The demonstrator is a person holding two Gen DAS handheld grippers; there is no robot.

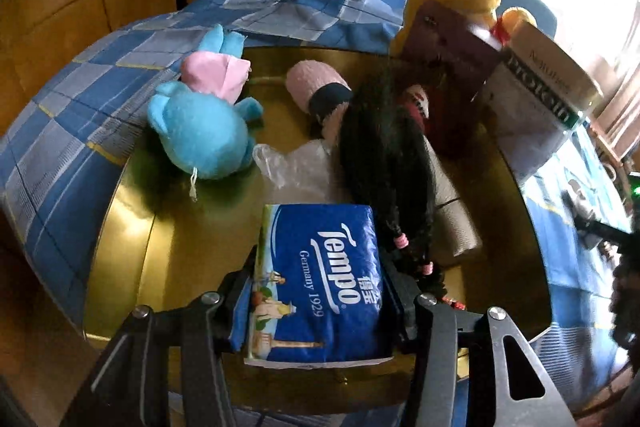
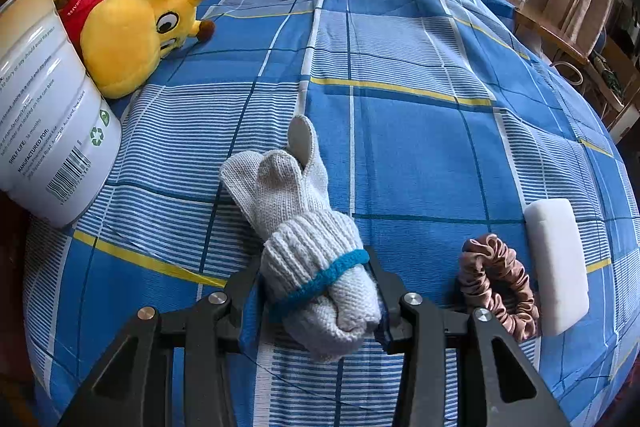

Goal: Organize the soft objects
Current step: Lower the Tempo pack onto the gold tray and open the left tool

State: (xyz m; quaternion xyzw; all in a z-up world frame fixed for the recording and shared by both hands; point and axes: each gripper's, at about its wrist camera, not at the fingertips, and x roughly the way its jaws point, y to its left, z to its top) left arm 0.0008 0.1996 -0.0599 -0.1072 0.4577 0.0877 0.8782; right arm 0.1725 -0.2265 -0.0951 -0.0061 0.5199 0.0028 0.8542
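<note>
left gripper (image 1: 316, 291) clamping tissue pack (image 1: 320, 279) over tray (image 1: 132, 247), squishy n light | right gripper (image 2: 320, 291) pinching glove bundle (image 2: 308, 251), i'd grab its cuff

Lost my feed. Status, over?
Left gripper holding tissue pack over gold tray. Right gripper clamps knit gloves. Black wig alongside.

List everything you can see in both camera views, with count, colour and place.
Tempo tissue pack: one, blue, in left gripper over gold tray.
Plush toy: one, light blue and pink, in tray.
Hair braid: one, black, in tray.
Knitted gloves: bundle, off-white with blue band, in right gripper.
Giraffe plush: one, yellow, on checked cloth.
Tin can: one, white, beside giraffe.
Scrunchie: one, brown, beside white block.
Left gripper: black.
Right gripper: black.
</note>
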